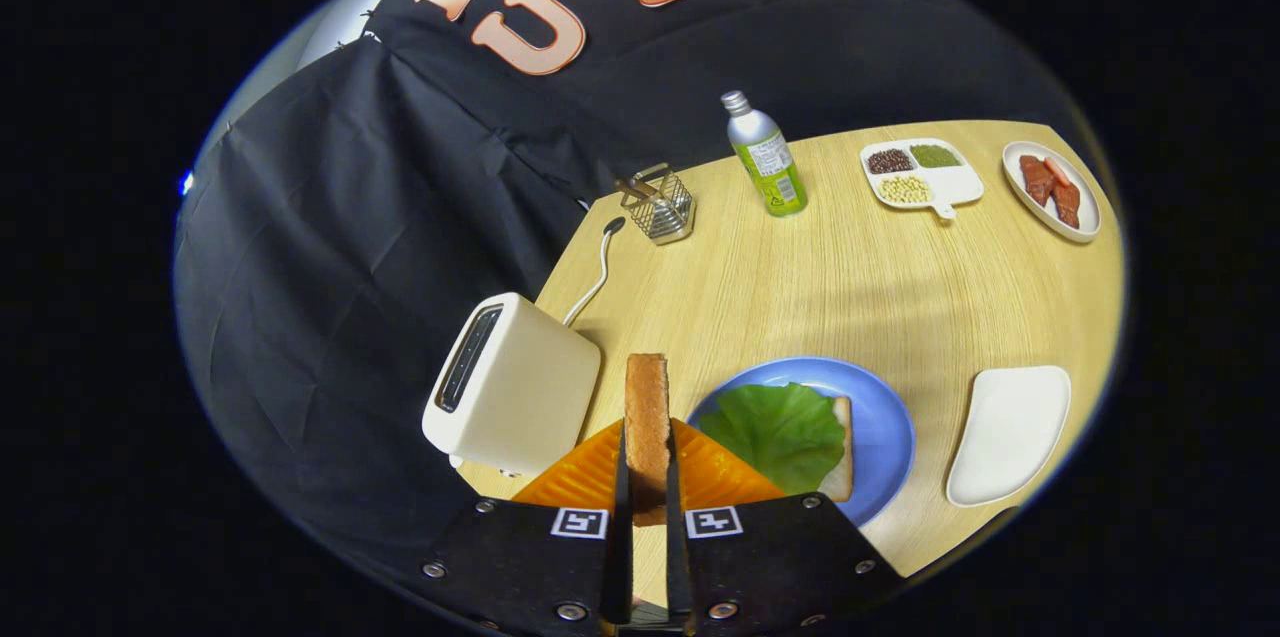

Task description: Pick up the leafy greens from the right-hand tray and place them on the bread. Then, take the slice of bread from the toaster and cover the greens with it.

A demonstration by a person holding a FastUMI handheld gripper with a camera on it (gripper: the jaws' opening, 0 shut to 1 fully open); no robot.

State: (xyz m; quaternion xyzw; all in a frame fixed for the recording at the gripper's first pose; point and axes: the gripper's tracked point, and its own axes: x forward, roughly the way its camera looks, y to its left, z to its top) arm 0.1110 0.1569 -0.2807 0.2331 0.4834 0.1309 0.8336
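Gripping the bread slice (647, 417) edgewise, claw (647, 477) beside toaster (510, 387).

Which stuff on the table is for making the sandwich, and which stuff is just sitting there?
For the sandwich:
- bread slice, pinched edge-up by the gripper
- leafy greens on the bottom bread
- blue plate
- toaster
- white tray

Just sitting there:
- bottle
- wire basket
- divided dish of beans
- plate of sausage pieces

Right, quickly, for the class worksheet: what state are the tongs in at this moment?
Tongs: closed on the upright, brown toasted slice of bread, both fingers pressing its faces, beside the cream toaster.
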